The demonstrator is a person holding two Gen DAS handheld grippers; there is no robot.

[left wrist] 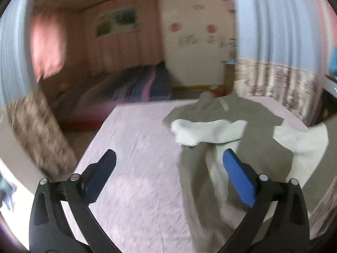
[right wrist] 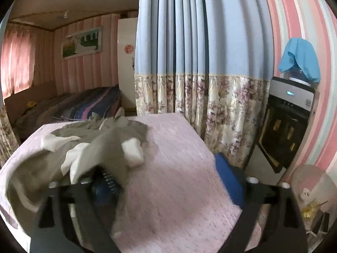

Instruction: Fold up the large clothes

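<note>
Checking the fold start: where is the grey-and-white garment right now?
The grey-and-white garment lies crumpled on the pink bedspread, right of centre in the left wrist view; in the right wrist view it sits left, draped over the right hand-held gripper's left finger.

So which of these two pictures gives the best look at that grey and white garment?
The left wrist view. There the grey and white garment lies spread on the pink cover, collar and a white sleeve visible, though blurred. In the right wrist view it is bunched up close, draped over one finger of the open right claw, so its shape is lost.

daylight, soft | left view motion-blurred | right sharper | fisheye edges warped
</note>
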